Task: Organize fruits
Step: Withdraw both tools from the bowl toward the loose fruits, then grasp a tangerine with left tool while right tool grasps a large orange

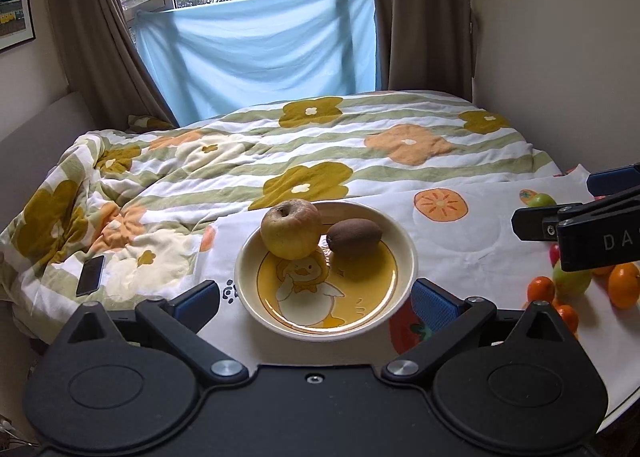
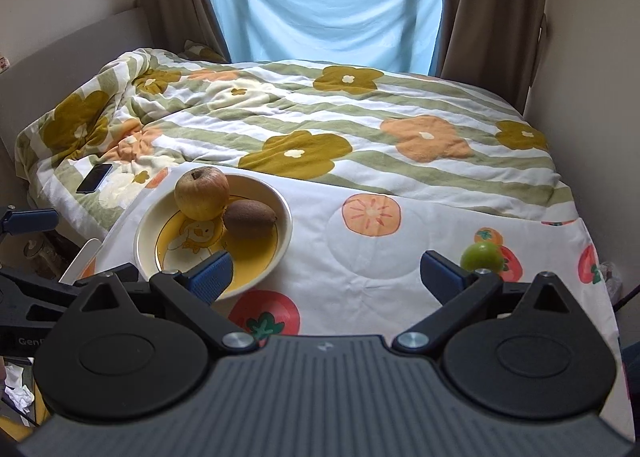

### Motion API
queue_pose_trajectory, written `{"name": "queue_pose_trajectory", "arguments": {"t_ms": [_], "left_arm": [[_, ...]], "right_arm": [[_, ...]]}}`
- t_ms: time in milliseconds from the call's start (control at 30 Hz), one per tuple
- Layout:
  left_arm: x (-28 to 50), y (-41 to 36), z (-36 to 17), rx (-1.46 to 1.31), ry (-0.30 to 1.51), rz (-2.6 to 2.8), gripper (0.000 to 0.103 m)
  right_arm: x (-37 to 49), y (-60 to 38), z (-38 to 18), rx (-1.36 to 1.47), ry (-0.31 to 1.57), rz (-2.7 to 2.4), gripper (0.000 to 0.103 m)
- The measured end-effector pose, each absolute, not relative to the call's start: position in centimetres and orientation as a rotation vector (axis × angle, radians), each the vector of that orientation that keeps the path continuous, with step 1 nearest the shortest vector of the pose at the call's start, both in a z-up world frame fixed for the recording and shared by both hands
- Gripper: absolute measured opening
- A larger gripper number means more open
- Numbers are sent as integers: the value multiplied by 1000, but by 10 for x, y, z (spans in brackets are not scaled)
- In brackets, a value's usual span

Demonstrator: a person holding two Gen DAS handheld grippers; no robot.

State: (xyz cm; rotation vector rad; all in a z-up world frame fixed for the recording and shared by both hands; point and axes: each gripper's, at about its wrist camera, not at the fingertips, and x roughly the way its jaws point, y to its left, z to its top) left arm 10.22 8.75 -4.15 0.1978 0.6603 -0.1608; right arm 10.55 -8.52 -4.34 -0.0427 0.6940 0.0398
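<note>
Yellow duck-print bowl (image 1: pixel 394 233) serves as landmark; it sits on the fruit-print cloth (image 1: pixel 472 241) at the foot of the bed. Inside it: a yellowish apple (image 1: pixel 291 229) at the far-left side, a brown kiwi (image 1: pixel 354 237) just right of it, long axis running left-right, apparently touching the apple.

Loose fruit lies right of the bowl, well apart from it: oranges (image 1: pixel 623 284), a small mandarin (image 1: pixel 541 289), a green fruit (image 1: pixel 572 281) among them, and a lone green fruit (image 2: pixel 482 255) farther back on the cloth.

Left gripper (image 1: pixel 316 299): fingers wide apart, nothing between the pads, straddling the bowl's near rim. Right gripper (image 2: pixel 326 273): fingers also spread, empty, hanging right of the bowl, near the lone green fruit by its right finger.

Judgement: remaining fruit all lies on the right gripper's side, so it looks the likelier one to fetch next.
</note>
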Motion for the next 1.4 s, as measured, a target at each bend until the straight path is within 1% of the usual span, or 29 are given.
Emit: {"name": "queue_pose_trajectory", "arguments": {"t_ms": [200, 433, 533, 600, 700, 933, 1000, 1133, 1200, 1267, 1300, 1367, 1400], "left_arm": [[71, 51, -47, 167, 657, -190, 103], [48, -1, -72, 189, 656, -237, 103], [42, -23, -84, 201, 668, -263, 100], [40, -38, -93, 211, 673, -284, 96], [36, -62, -105, 235, 676, -317, 96], [46, -101, -132, 297, 675, -382, 90], [52, -107, -140, 299, 685, -396, 84], [62, -118, -153, 312, 698, -417, 79], [66, -122, -158, 322, 710, -418, 71], [70, -123, -163, 318, 727, -415, 65], [72, -123, -164, 314, 734, -414, 60], [73, -123, -168, 314, 741, -414, 54], [73, -123, -168, 313, 741, -420, 49]], "right_arm": [[72, -134, -52, -28, 708, -36, 103], [42, -194, -78, -5, 734, -94, 103], [33, -216, -91, 12, 734, -106, 103], [30, -230, -100, 30, 735, -112, 103], [27, -247, -112, 41, 737, -125, 103], [29, -267, -136, 78, 743, -141, 103], [31, -270, -143, 83, 744, -141, 103], [36, -275, -156, 96, 753, -149, 103], [38, -278, -159, 109, 756, -148, 103], [41, -279, -162, 116, 761, -147, 103], [42, -280, -163, 117, 762, -147, 103], [45, -281, -165, 119, 765, -143, 103], [46, -281, -165, 119, 765, -139, 103]]}}
